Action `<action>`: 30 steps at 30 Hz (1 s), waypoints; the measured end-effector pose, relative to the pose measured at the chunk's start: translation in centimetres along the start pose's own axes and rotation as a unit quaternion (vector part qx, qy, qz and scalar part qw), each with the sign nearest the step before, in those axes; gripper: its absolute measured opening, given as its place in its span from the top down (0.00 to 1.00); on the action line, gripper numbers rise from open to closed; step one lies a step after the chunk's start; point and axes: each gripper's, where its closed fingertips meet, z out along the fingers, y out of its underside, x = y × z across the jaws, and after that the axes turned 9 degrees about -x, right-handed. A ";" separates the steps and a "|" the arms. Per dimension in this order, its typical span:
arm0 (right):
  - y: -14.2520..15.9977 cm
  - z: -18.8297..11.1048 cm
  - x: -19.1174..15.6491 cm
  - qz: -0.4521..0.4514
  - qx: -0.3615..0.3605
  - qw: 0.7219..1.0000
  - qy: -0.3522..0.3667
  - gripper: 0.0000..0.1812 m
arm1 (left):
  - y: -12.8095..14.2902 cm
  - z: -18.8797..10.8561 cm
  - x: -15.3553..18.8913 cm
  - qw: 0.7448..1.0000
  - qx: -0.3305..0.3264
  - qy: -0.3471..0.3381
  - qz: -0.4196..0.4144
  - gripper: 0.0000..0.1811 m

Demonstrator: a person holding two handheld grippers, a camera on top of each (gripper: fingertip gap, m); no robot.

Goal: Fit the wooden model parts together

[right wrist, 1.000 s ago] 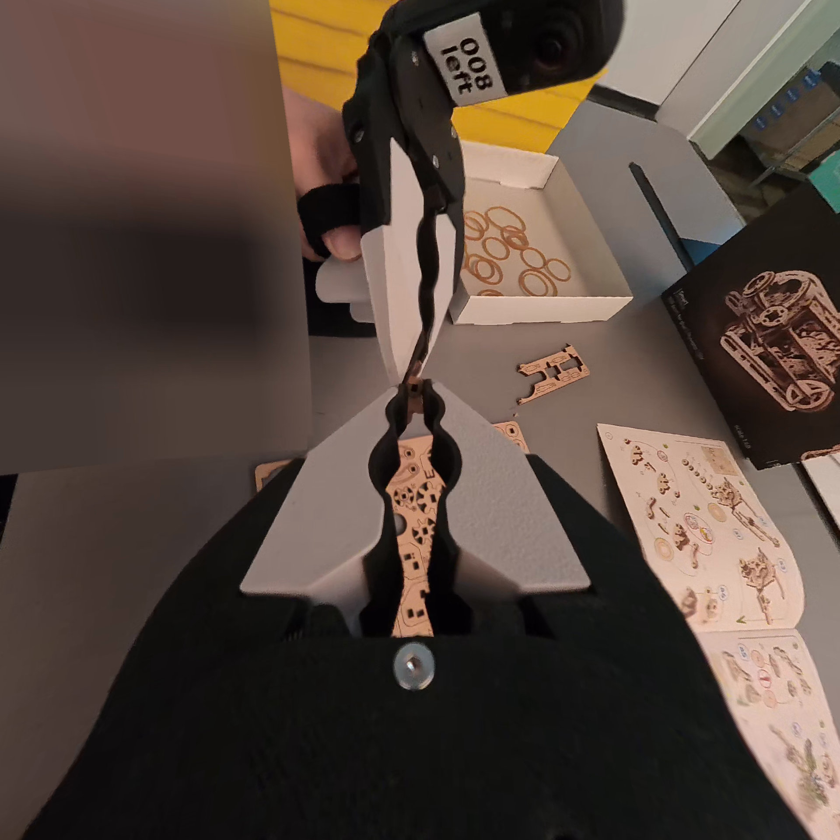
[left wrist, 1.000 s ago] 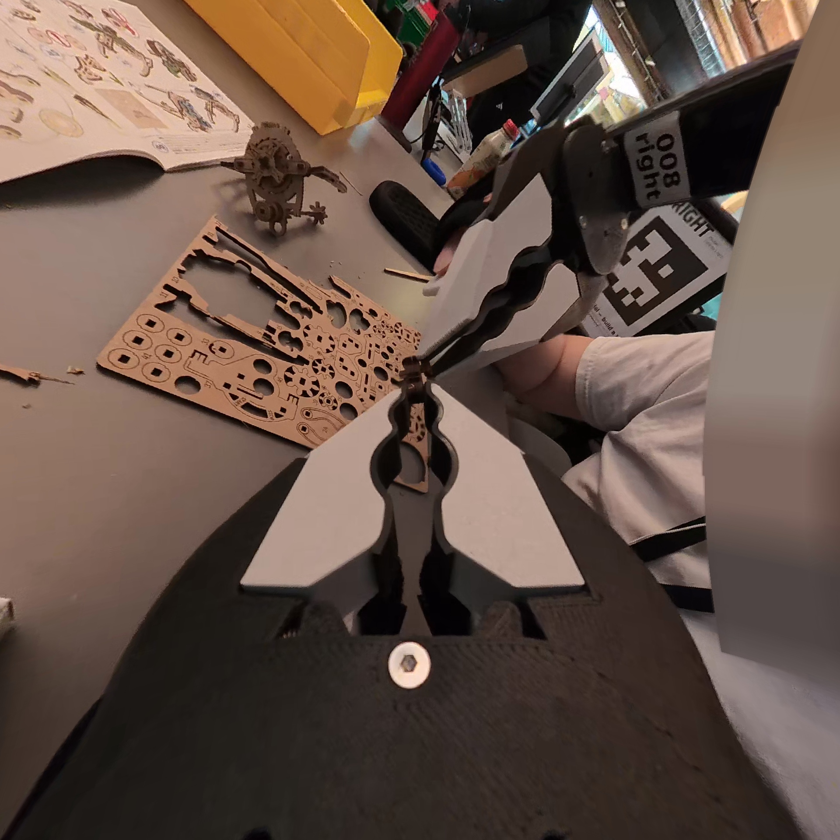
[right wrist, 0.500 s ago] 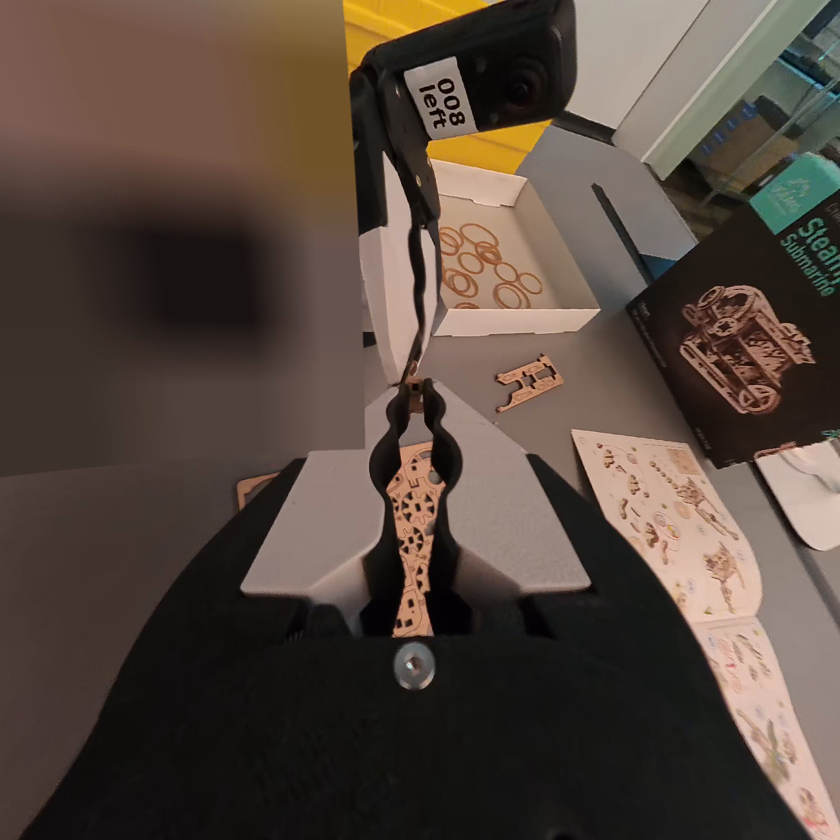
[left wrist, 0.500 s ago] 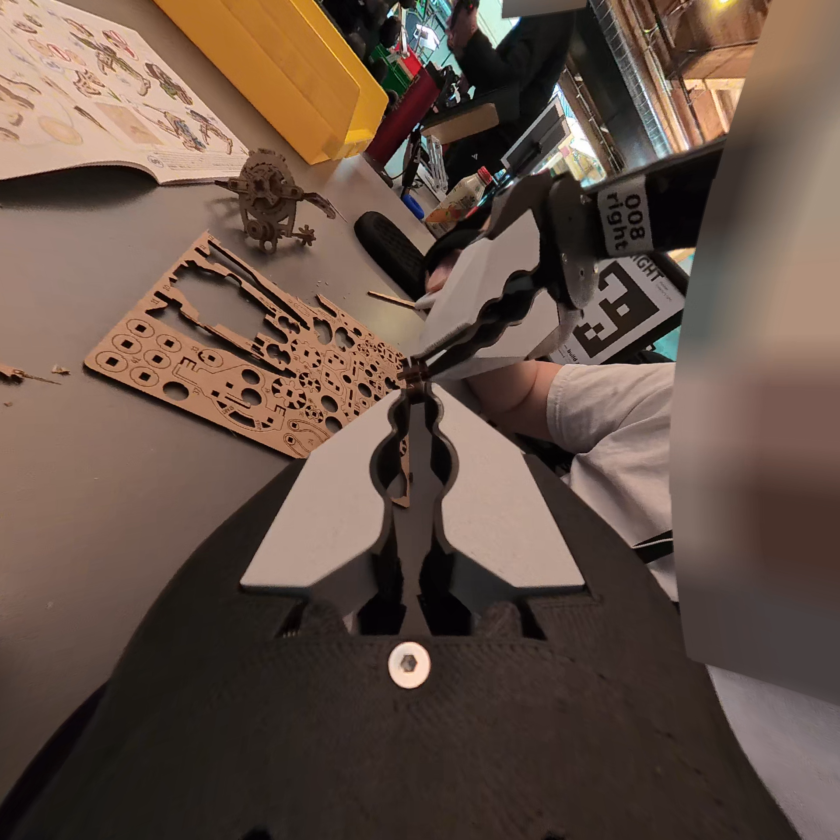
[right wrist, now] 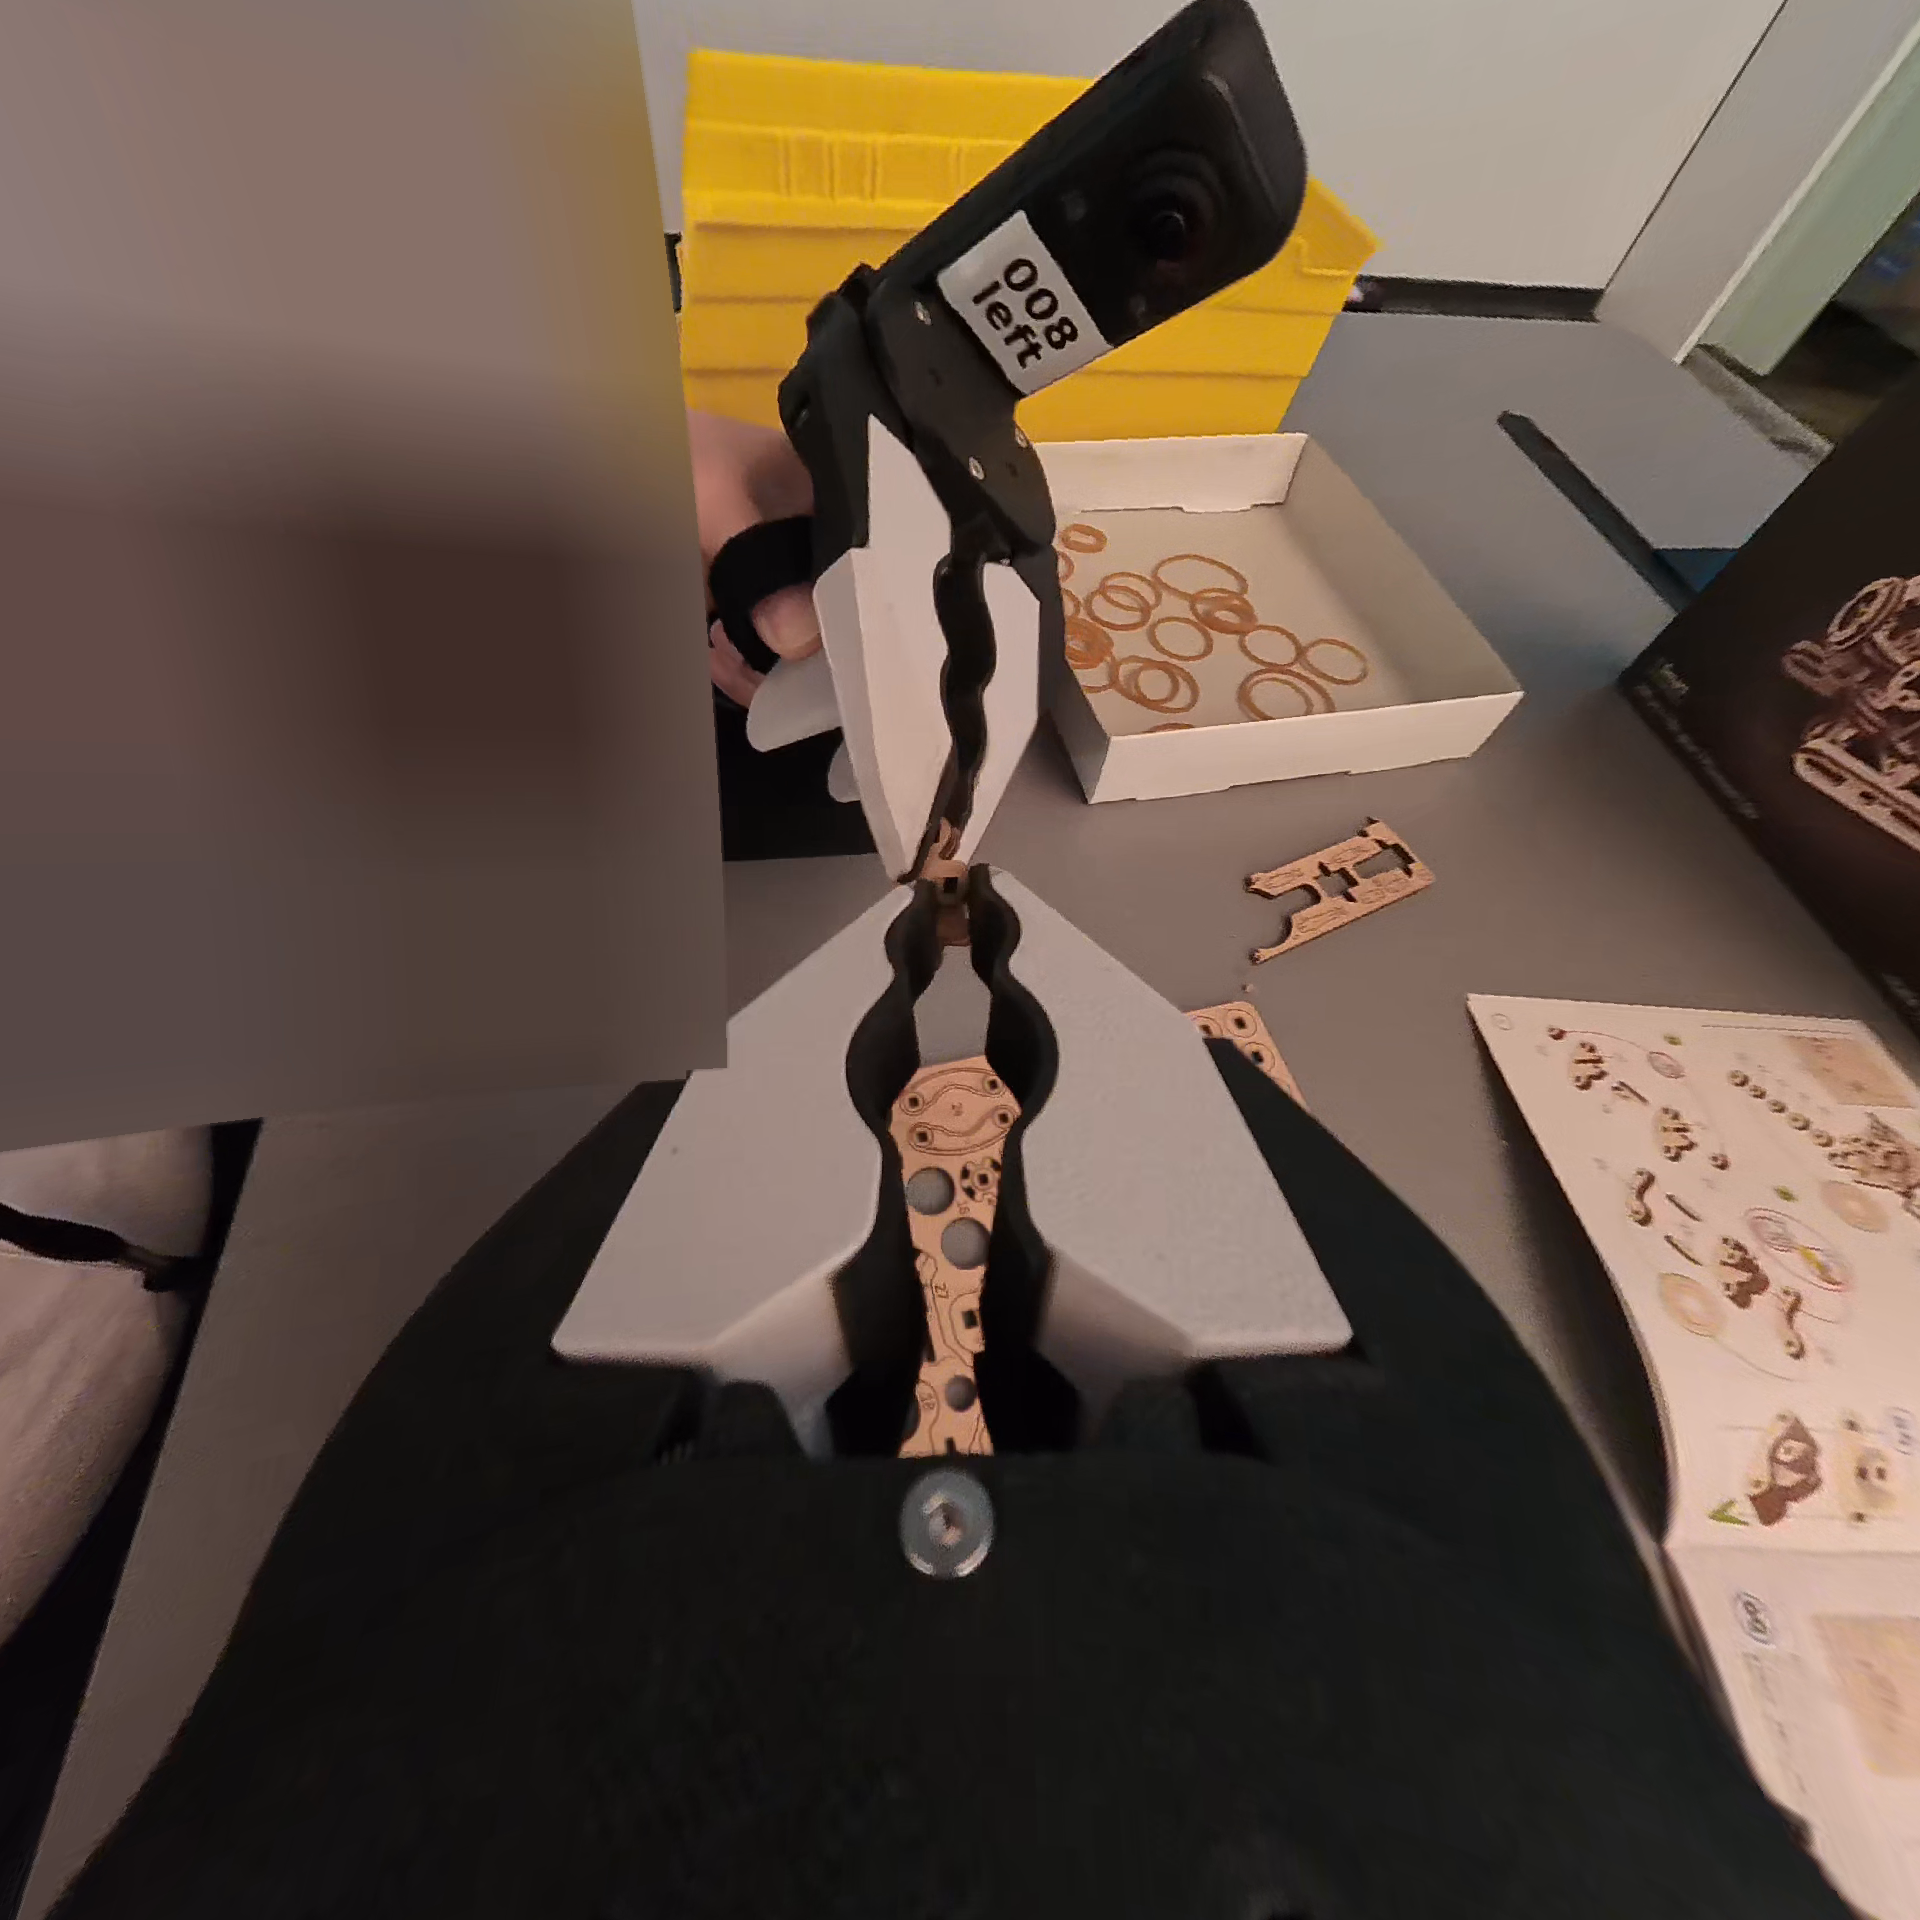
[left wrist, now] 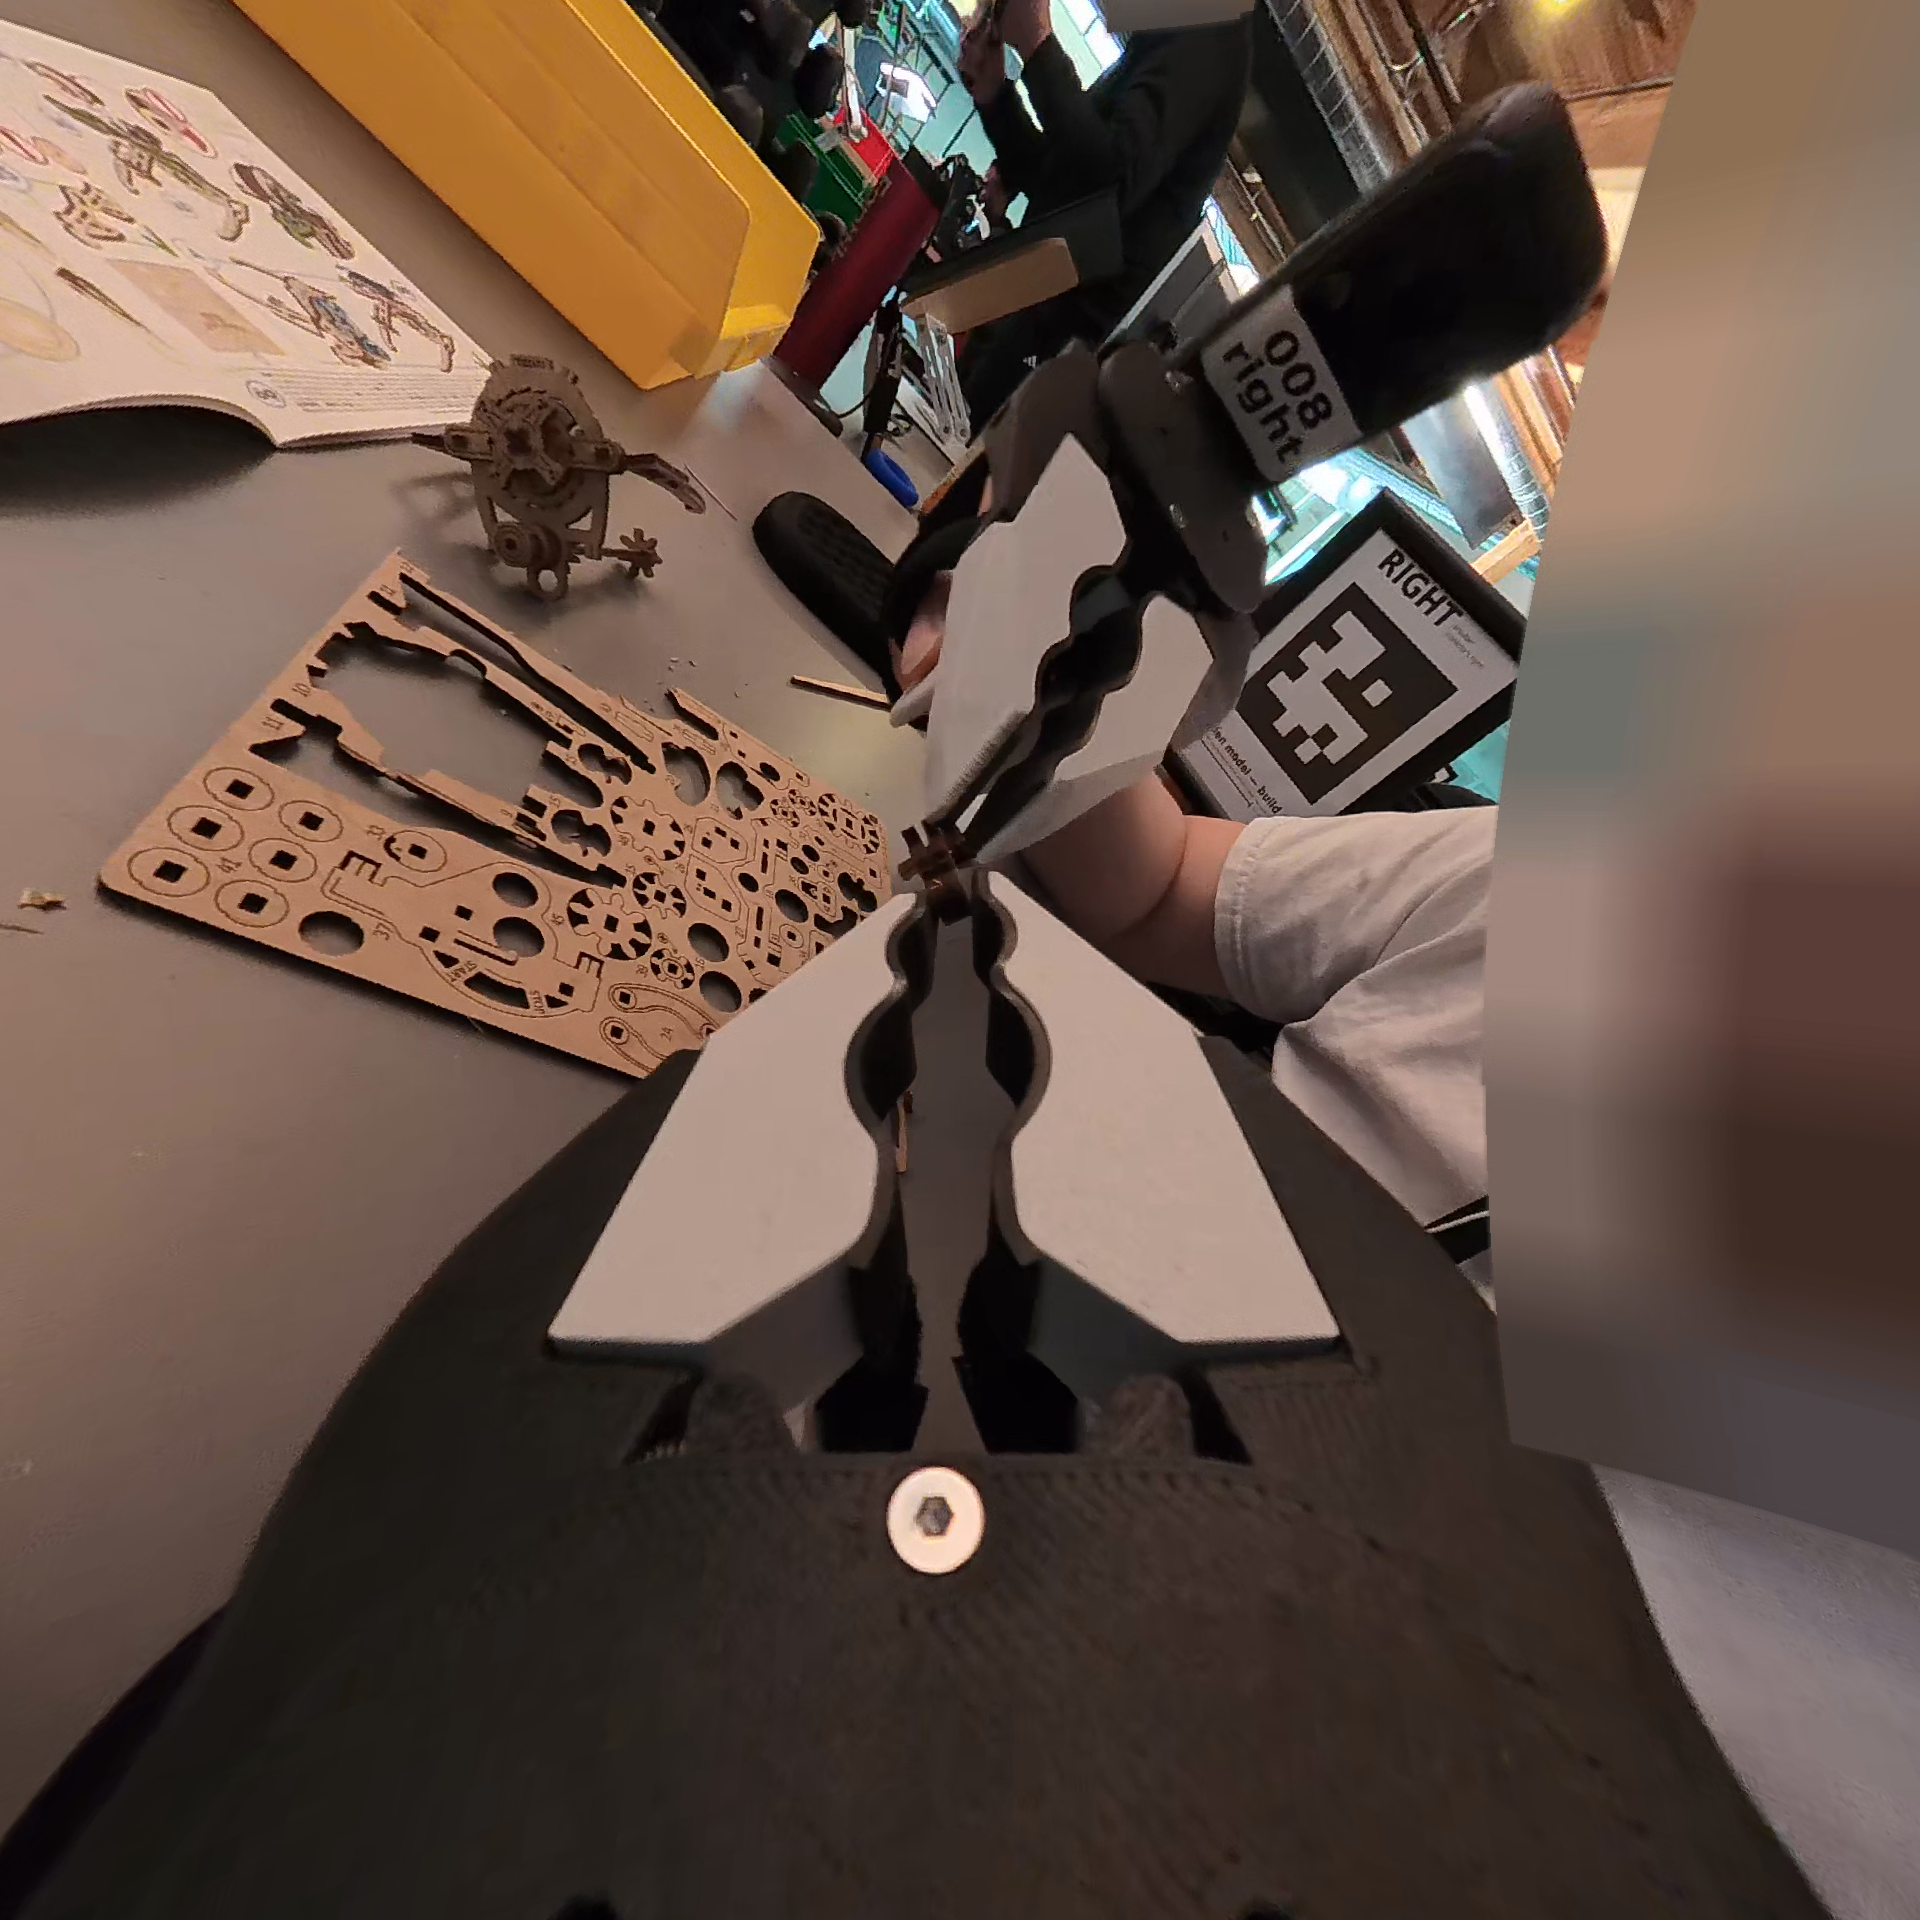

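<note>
The left tool [left wrist: 943, 902] and the right tool [right wrist: 948, 902] meet tip to tip above the tabletop [left wrist: 208, 1091], each pressed together on a small wooden part. The left tool pinches a peg [left wrist: 940, 891] whose long axis seems to run along its fingers, pointing away toward the right tool. The right tool pinches a gear [left wrist: 928, 858], touching the peg's far end. On the tabletop to the left lie a punched sheet [left wrist: 499, 831] and, farther off, a half-built model [left wrist: 540, 473].

Yellow bin [left wrist: 582, 156], white box [right wrist: 1299, 727].
</note>
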 end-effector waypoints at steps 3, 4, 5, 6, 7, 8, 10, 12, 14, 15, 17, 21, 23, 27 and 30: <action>0.0 0.1 0.0 0.009 0.002 1.000 -0.005 0.97 | 0.0 0.0 -0.1 1.000 0.000 -0.008 0.006 0.97; 0.0 0.0 0.0 0.011 0.004 1.000 -0.005 0.97 | 0.0 0.0 -0.1 1.000 0.001 -0.010 0.008 0.97; -0.1 0.0 0.0 0.011 0.005 1.000 -0.004 0.97 | -0.1 -0.1 -0.1 1.000 0.002 -0.012 0.010 0.97; -0.1 0.0 0.1 0.009 0.006 1.000 -0.002 0.97 | -0.1 -0.1 -0.1 1.000 0.002 -0.014 0.011 0.97; -0.2 0.1 0.1 0.004 0.007 1.000 0.004 0.97 | -0.2 -0.1 -0.1 1.000 0.004 -0.017 0.012 0.97; -0.2 0.1 0.2 -0.007 0.007 1.000 0.014 0.97 | -0.2 -0.2 -0.2 1.000 0.006 -0.019 0.013 0.98; -0.4 0.1 0.3 -0.037 0.002 0.998 0.044 0.97 | -0.4 -0.3 -0.2 1.000 0.011 -0.024 0.014 0.98; -0.7 0.1 0.4 -0.068 -0.001 0.995 0.075 0.97 | -0.6 -0.5 -0.2 1.000 0.019 -0.021 0.010 0.98; -0.9 0.0 0.5 -0.081 0.004 0.993 0.089 0.97 | -0.7 -0.6 -0.1 1.000 0.026 -0.014 0.006 0.98; -0.9 0.1 0.5 -0.079 0.003 0.993 0.087 0.97 | -0.7 -0.6 -0.2 1.000 0.025 -0.016 0.007 0.98; -0.8 0.1 0.6 -0.074 0.005 0.994 0.082 0.97 | -0.7 -0.6 -0.3 0.999 0.025 -0.021 0.011 0.98; -1.1 -0.3 0.4 -0.070 0.018 0.995 0.068 0.97 | -0.8 -0.5 0.2 0.999 0.026 -0.018 0.022 0.98; -1.1 -0.3 0.3 -0.076 0.021 0.995 0.066 0.97 | -0.8 -0.5 0.2 1.000 0.025 -0.014 0.014 0.98; -0.7 0.1 0.5 -0.083 0.002 0.993 0.078 0.97 | -0.5 -0.4 -0.3 0.999 0.027 0.012 -0.033 0.98; -0.4 0.2 0.5 -0.072 -0.006 0.995 0.071 0.97 | -0.4 -0.3 -0.5 0.999 0.024 0.009 -0.032 0.98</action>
